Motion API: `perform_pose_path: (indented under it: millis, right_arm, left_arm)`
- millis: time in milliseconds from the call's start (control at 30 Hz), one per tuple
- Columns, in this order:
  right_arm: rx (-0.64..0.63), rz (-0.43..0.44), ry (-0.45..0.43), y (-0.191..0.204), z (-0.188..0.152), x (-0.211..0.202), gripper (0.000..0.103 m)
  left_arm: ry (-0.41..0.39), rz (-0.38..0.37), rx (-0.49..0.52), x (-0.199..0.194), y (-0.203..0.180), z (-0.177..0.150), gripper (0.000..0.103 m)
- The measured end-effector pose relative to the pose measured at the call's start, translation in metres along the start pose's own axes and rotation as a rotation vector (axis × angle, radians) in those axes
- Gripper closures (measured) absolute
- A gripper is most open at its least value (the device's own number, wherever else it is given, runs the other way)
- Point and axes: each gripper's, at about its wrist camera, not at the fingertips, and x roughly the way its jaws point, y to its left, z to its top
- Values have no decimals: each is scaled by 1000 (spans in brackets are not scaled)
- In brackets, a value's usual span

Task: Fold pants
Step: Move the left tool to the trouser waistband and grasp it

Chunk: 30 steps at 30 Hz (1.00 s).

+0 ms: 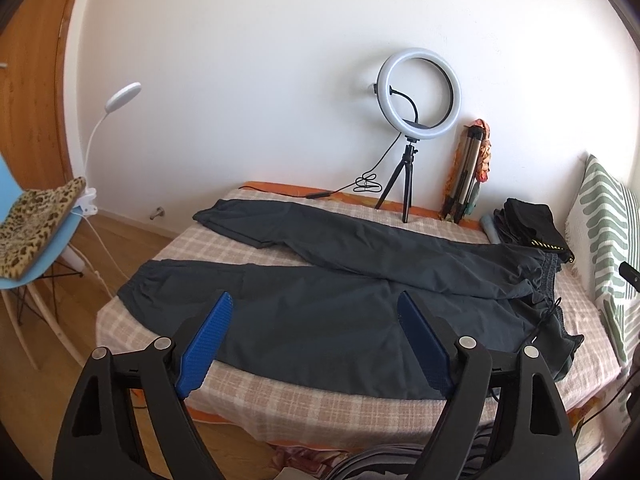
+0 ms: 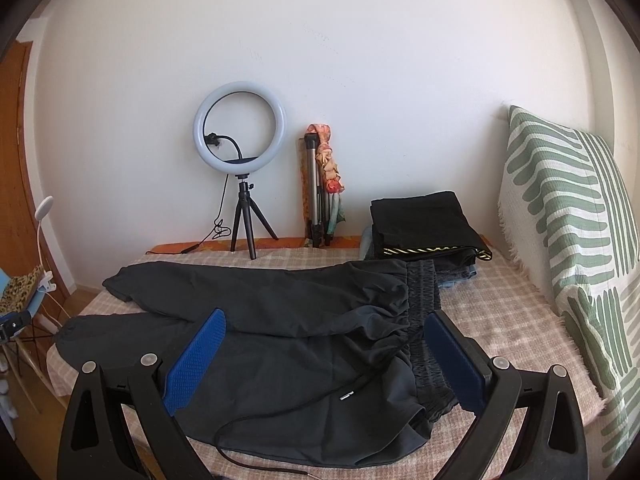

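Observation:
Dark grey pants (image 1: pixel 320 292) lie spread flat on the checked bed cover (image 1: pixel 328 404), legs reaching left and the elastic waistband (image 2: pixel 420 312) at the right. A drawstring (image 2: pixel 320 404) trails over the near side. My left gripper (image 1: pixel 314 308) hovers open above the near leg, blue pads wide apart with nothing between them. My right gripper (image 2: pixel 324 322) hangs open over the waist end of the pants (image 2: pixel 280 344), its pads either side of the gathered cloth and clear of it.
A ring light on a tripod (image 1: pixel 416 96) and a folded tripod (image 1: pixel 468 168) stand at the wall. A stack of folded dark clothes (image 2: pixel 424 224) sits behind the waistband. A striped pillow (image 2: pixel 568 216) leans at right. A blue chair (image 1: pixel 36 240) stands left of the bed.

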Motion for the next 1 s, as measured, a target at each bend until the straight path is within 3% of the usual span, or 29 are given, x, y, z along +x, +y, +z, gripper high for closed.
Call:
perform_pose_path:
  millis: [233, 433, 733, 1000]
  right_arm:
    - [-129, 115, -9, 11, 56, 16, 2]
    - [-245, 182, 29, 36, 101, 66, 3]
    - [-266, 269, 149, 69, 136, 192, 5]
    - [-249, 360, 338, 98, 111, 327, 9]
  left_arm:
    - [22, 54, 3, 12, 28, 36, 21]
    - [69, 90, 6, 43, 45, 63, 30]
    - [117, 113, 38, 117, 58, 98, 36]
    - [194, 118, 26, 196, 72, 114, 36]
